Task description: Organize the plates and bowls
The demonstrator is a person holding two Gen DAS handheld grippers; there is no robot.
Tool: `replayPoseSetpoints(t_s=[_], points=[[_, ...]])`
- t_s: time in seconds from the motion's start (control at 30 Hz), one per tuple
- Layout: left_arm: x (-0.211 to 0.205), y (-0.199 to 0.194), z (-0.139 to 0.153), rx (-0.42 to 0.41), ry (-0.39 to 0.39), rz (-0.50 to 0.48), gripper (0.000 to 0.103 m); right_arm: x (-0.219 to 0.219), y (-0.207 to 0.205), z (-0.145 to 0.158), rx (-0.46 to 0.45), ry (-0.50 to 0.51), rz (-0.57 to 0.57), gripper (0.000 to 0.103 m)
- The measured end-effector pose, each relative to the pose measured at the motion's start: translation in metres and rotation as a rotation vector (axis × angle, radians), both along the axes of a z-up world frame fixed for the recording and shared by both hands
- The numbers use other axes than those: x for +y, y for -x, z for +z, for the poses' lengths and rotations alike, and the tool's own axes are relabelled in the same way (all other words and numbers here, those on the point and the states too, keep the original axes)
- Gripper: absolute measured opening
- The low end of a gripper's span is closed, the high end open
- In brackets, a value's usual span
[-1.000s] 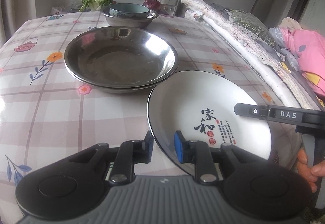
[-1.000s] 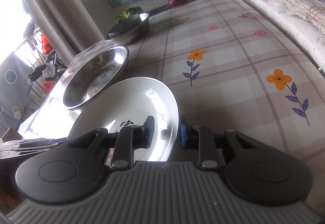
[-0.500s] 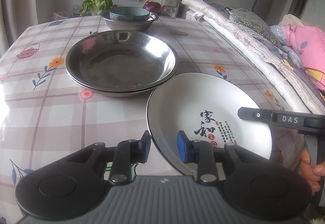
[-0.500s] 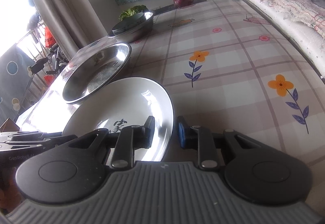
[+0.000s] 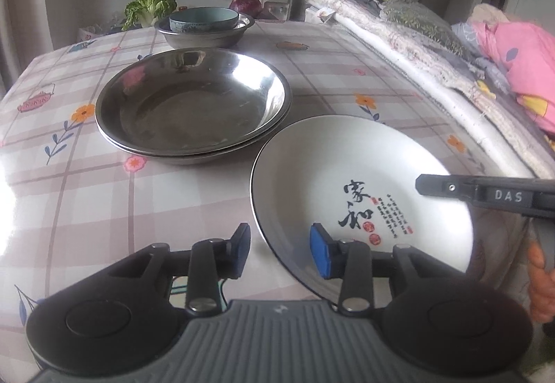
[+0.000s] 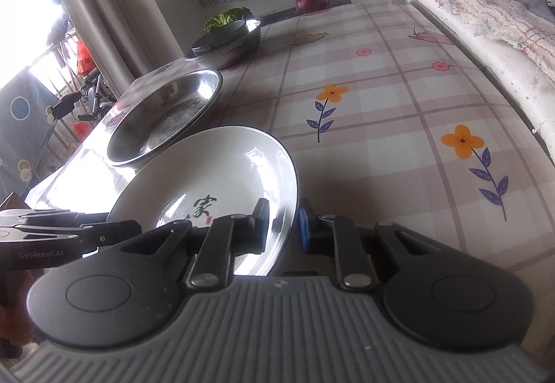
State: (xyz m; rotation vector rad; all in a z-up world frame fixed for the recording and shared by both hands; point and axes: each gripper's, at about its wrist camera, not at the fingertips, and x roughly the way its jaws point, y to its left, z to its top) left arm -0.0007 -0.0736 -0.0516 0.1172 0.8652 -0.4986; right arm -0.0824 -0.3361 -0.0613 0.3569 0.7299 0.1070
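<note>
A white plate (image 5: pixel 347 168) with black calligraphy hangs tilted over the near right of the table. My left gripper (image 5: pixel 279 251) straddles the plate's near rim; its jaws are opening and the pads stand clear of the rim. My right gripper (image 6: pixel 283 227) has the plate (image 6: pixel 222 175) by its right rim, jaws closing, pads against the rim. It enters the left wrist view as a black finger (image 5: pixel 451 188) over the plate. Two stacked steel plates (image 5: pixel 194 102) lie behind it. Farther back a steel bowl (image 5: pixel 208 37) holds a blue-green bowl (image 5: pixel 203 18).
A cabbage (image 5: pixel 149 8) and a red onion (image 5: pixel 244 3) sit at the table's far edge. Folded bedding (image 5: pixel 416 46) runs along the right side. The flowered tablecloth (image 6: pixel 381 105) lies bare to the right of the plate. A curtain (image 6: pixel 104 1) hangs on the left.
The left gripper's jaws have spread apart and come off the white plate's rim. The right gripper's jaws have narrowed onto the rim. The plate has hardly moved.
</note>
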Motion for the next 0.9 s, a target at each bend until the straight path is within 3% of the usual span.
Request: replayPoseSetpoints(t_s=[0.3,0.47,0.9], points=[[-0.007,0.004,0.0,-0.004,0.021,0.001,0.038,0.001,0.003,-0.004,0.011,-0.019,-0.002,0.017],[-0.008,0.009,-0.001,0.014,0.034,-0.006,0.037,-0.009,0.001,-0.003,0.021,-0.087,-0.035,0.017],[-0.014,0.011,-0.002,-0.004,0.021,-0.025,0.039,-0.012,-0.013,-0.006,0.002,-0.057,-0.045,0.017]])
